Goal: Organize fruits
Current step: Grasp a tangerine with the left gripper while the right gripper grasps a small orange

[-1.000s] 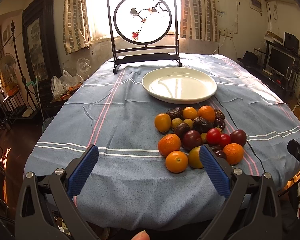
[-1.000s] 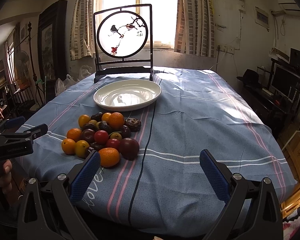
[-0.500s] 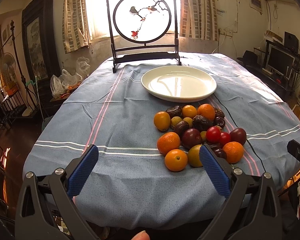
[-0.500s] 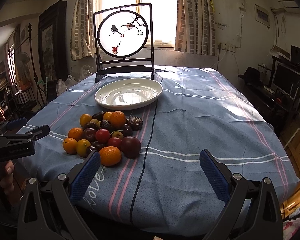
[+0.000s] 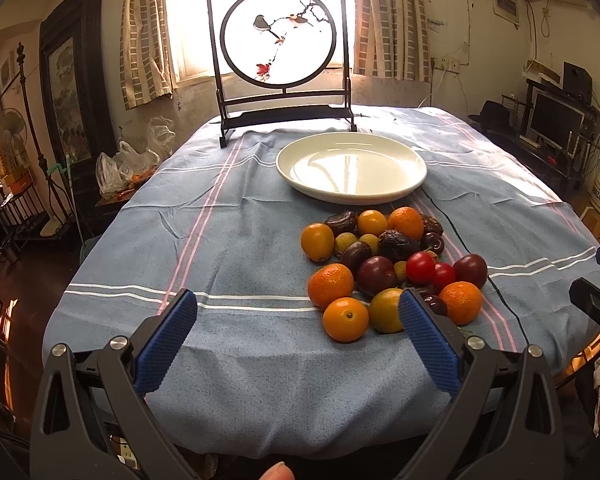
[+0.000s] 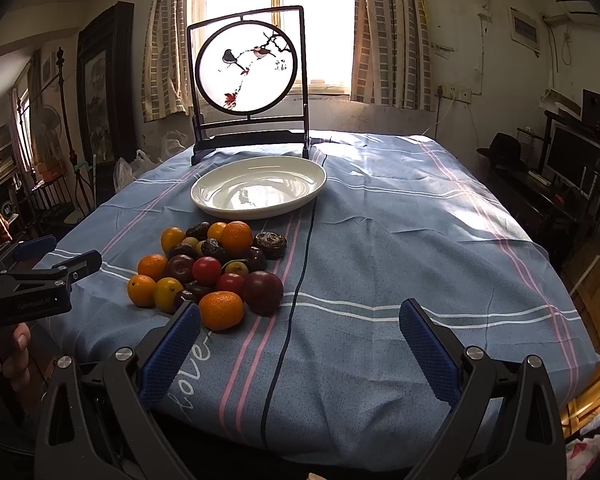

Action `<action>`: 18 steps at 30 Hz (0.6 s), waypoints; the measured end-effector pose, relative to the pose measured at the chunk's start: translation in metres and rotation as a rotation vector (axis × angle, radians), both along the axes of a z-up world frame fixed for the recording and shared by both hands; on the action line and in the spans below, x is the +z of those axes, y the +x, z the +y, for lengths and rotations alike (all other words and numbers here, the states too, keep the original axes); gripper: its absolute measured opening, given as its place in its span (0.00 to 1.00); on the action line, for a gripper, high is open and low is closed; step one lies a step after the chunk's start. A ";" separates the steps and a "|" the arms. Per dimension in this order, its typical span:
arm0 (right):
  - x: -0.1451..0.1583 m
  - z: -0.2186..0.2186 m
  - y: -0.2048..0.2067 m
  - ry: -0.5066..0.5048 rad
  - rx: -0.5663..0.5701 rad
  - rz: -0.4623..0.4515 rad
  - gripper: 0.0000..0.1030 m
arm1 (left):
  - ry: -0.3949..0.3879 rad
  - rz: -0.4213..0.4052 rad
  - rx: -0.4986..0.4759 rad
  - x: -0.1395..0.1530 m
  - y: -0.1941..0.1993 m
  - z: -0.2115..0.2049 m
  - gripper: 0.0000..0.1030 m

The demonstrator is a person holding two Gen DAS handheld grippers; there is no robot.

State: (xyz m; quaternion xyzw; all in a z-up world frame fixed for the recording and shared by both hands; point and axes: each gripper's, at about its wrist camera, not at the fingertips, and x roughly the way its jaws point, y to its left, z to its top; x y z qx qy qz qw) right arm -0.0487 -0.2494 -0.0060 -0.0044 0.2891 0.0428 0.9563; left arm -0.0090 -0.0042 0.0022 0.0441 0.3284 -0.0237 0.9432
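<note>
A pile of fruit (image 5: 392, 268) (image 6: 212, 268) lies on the blue tablecloth: oranges, red tomatoes, dark plums, dates and small yellow fruits. Beyond the pile sits an empty white plate (image 5: 300, 160) (image 6: 220, 184). My left gripper (image 5: 298, 336) hovers open at the table's near edge, its right pad (image 5: 428, 340) just in front of the nearest fruits. My right gripper (image 6: 300, 344) is also open, to the right of the pile, its left pad (image 6: 172, 352) close to the front orange (image 6: 221, 310). Nothing is between either pair of fingers.
A dark-framed round bird screen (image 5: 280, 36) (image 6: 246, 66) stands at the table's far end before the window. A black cable (image 6: 300, 272) runs down the cloth beside the fruit. Furniture and bags crowd the left; a monitor desk (image 5: 556, 120) stands right.
Both grippers have edged slightly forward over the table's near edge; the fruit and plate sit a little closer in view. Fruit and plate have not moved.
</note>
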 end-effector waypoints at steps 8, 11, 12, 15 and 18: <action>-0.004 0.002 -0.002 0.014 0.000 0.005 0.96 | -0.002 0.075 -0.054 -0.024 0.007 0.003 0.96; -0.007 0.002 0.001 0.025 0.007 0.026 0.96 | -0.027 0.100 -0.097 -0.031 0.012 0.001 0.96; -0.007 0.002 0.001 0.027 0.008 0.028 0.96 | -0.032 0.101 -0.111 -0.034 0.013 0.000 0.94; -0.008 0.003 0.001 0.028 0.006 0.027 0.96 | -0.018 0.136 -0.143 -0.045 0.021 -0.004 0.66; -0.008 0.000 0.004 0.038 0.002 0.036 0.96 | -0.021 0.207 -0.171 -0.064 0.033 -0.006 0.44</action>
